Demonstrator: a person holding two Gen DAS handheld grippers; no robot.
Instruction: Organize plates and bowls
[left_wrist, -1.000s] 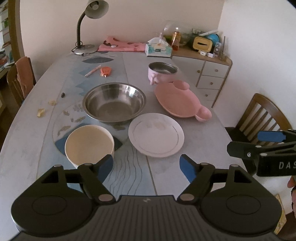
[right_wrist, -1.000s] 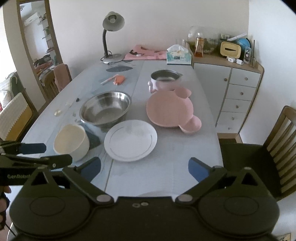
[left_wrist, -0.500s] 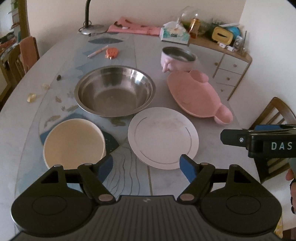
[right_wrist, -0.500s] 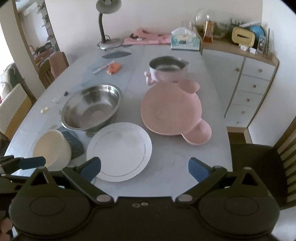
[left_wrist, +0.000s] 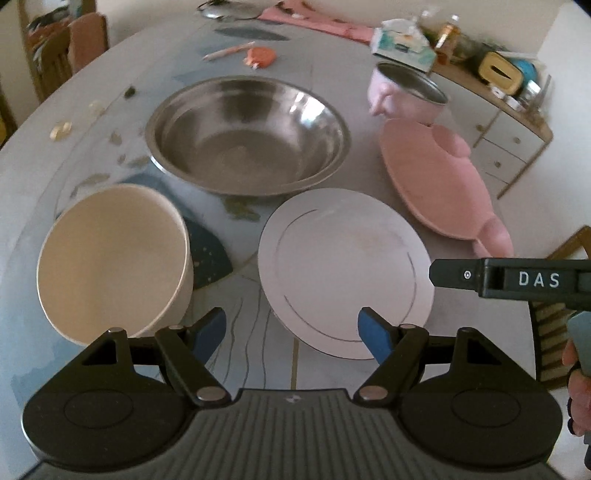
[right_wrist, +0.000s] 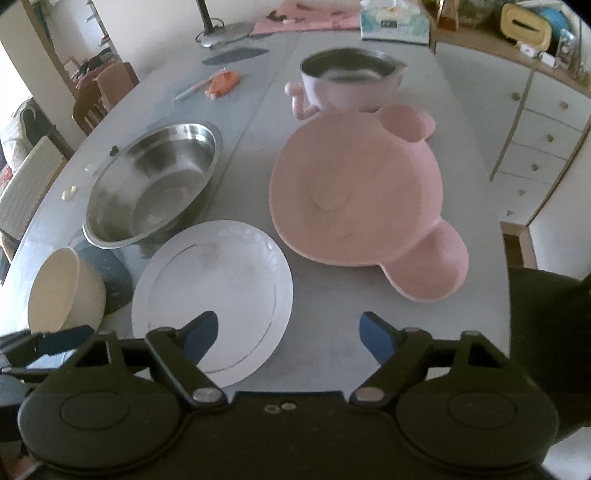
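Both tongs are held open and empty: the left gripper (left_wrist: 291, 330) near the white plate (left_wrist: 345, 267), the right gripper (right_wrist: 288, 332), whose jaws have just been closing, at its other edge. The cream bowl (left_wrist: 110, 258) (left of the plate) and steel bowl (left_wrist: 247, 134) behind it are untouched. The flat rim can be missed, so the plate may be pushed into the pink plate (right_wrist: 354, 188).

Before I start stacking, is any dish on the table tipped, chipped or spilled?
Nothing stands out. The cream bowl, steel bowl, white plate, pink eared plate and pink-handled pot all sit upright and empty on the table; blur hides fine chips.

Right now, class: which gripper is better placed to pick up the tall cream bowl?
Left. The left gripper sits open just beside the tall cream bowl; the right gripper faces the flat white plate.
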